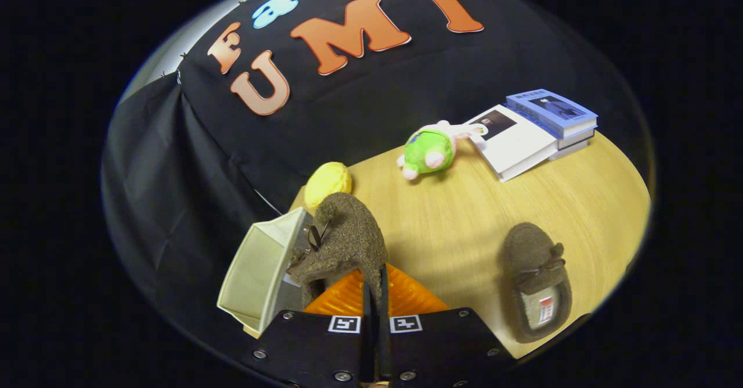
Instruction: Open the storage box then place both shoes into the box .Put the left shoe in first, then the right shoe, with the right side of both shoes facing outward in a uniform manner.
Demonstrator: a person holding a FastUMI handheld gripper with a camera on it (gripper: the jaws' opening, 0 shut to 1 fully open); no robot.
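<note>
Pinching the heel edge of a brown shoe, the gripper has its fingers pressed nearly together on the thin fabric, the shoe rising toe-up just ahead of them. Left of the fingers, the storage box stands with its lid open, touching the shoe. The second brown shoe lies on the wooden table, well to the right of the fingers. Beyond them sit a yellow ball, a green plush toy and stacked books.
</note>
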